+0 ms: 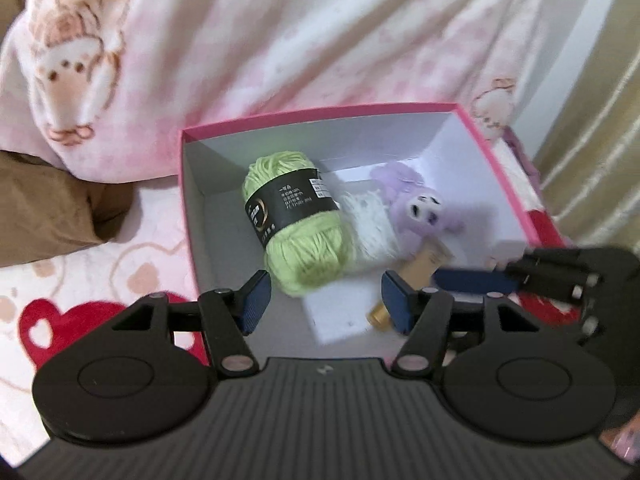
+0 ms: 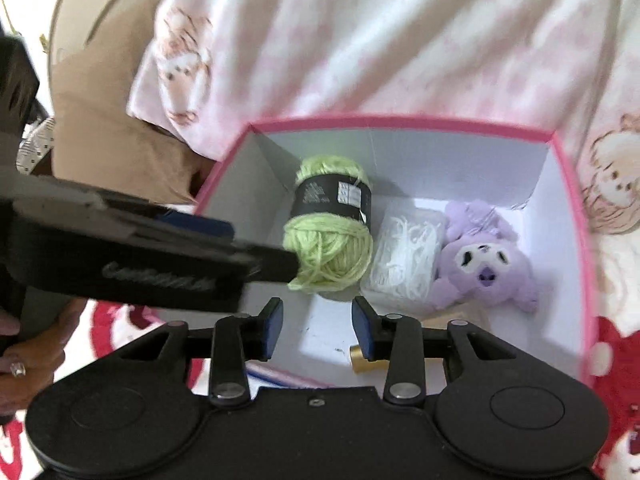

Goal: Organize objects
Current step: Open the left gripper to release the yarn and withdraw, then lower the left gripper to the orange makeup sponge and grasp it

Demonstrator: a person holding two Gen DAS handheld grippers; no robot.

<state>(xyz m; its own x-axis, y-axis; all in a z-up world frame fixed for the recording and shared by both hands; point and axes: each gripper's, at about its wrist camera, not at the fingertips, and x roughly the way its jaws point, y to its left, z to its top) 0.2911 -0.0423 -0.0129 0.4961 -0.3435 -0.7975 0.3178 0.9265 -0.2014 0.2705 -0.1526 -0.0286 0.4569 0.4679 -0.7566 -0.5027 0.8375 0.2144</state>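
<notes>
Hovering over the pink-rimmed box, both grippers are empty, each with its blue pads spread apart and nothing between them. The left gripper hangs above the near end of the box, and the right gripper sits just beside it, also at the near edge. Inside, along the far half of the white floor, lie a green yarn ball with a black paper band, a small clear packet of white string touching it, and a purple plush toy against the right wall. Nearer the grippers, a gold-capped tube lies slanted on the floor of the box, its cap end close to the left gripper's right pad. The box rests on pink bedding printed with cartoon figures. My reading is that the sorting is well along, with several things already in the box and the tube looking freshly put down. What comes next probably calls for backing both tools up and out without catching the rim, then finding whatever is left outside; I see nothing loose on the bedding from these views, so I cannot say what that would be.
</notes>
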